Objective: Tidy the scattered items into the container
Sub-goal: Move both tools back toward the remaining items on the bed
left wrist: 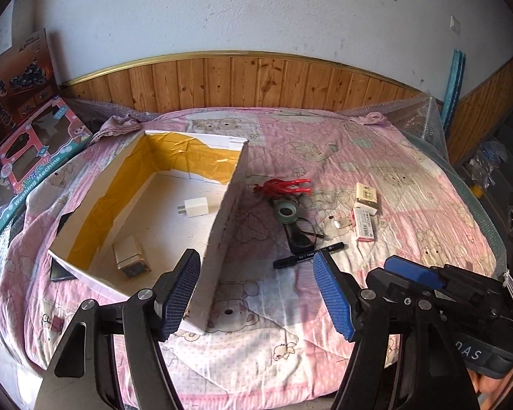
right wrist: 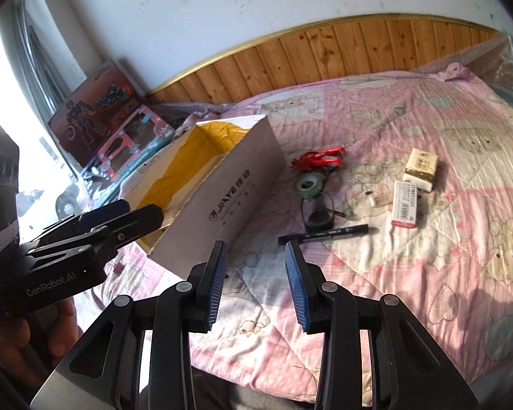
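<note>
Both grippers, left (left wrist: 256,294) and right (right wrist: 256,283), hang released. The cardboard box (left wrist: 222,225) holds two items (charger (left wrist: 196,207), small carton (left wrist: 131,256)); seven lie scattered on the quilt (left wrist: 410,177) beside it.

The open cardboard box (left wrist: 222,225) sits left of centre in the left wrist view, white outside with yellow tape lining the walls, and it's already got a white charger plug (left wrist: 195,207) and a small carton (left wrist: 130,256) lying on its floor. Everything else is scattered right of it, mid-frame: a red clip thing (left wrist: 284,186), a green tape roll (left wrist: 285,211) just below it, a black tangled cord (left wrist: 302,235), a black marker (left wrist: 307,256) lying nearly flat across, plus a cream box (left wrist: 366,194) and a red-and-white pack (left wrist: 364,223) further right.
</note>
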A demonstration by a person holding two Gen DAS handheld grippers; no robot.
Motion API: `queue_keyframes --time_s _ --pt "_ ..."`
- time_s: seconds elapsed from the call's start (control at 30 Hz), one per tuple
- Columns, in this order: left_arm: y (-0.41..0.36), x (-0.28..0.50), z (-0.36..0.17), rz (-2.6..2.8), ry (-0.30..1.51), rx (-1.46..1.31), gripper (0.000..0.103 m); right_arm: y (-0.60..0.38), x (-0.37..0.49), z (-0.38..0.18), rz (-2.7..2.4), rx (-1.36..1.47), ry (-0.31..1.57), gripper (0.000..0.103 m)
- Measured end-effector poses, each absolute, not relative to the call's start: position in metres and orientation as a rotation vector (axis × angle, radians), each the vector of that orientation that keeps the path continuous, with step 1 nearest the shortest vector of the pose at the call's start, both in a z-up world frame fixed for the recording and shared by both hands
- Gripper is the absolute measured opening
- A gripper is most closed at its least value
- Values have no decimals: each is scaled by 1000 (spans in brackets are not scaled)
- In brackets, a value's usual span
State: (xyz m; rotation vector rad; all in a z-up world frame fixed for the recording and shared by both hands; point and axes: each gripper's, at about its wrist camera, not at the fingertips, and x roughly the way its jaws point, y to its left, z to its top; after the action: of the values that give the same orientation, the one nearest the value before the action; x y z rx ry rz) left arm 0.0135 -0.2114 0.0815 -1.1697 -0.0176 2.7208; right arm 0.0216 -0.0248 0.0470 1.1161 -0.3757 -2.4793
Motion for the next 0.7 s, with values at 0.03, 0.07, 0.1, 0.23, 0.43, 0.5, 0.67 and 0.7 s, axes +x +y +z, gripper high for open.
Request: queue_keyframes --time_s 0.03,0.07,0.1,0.23,0.43,0.5,0.67,0.7 --pt "-205 11 80 2705 -11 -1170 70 -17 20 44 -2493 1129 -393 37" --pt "-199 9 79 2688 -6 -1173 70 -10 17 41 -2507 1142 -408 37" --pt "-192 6 76 2671 0 -1179 70 -3 15 37 -2516 1155 -424 38" --pt "-170 -7 62 2604 28 -1207 70 19 6 22 -2543 1207 -472 38" --pt "-147 -33 20 2497 -3 -1311 70 42 -12 -4 -2567 1310 -509 38" --pt "-144 -44 5 2469 -42 -1355 70 49 -22 -12 -2579 1341 -513 38" --pt "-140 -76 -20 2443 -138 -1439 70 63 -49 -26 -2601 1398 -508 38" --pt "-140 -83 -24 2442 -159 -1455 70 66 -55 -29 -2604 1409 -511 38"
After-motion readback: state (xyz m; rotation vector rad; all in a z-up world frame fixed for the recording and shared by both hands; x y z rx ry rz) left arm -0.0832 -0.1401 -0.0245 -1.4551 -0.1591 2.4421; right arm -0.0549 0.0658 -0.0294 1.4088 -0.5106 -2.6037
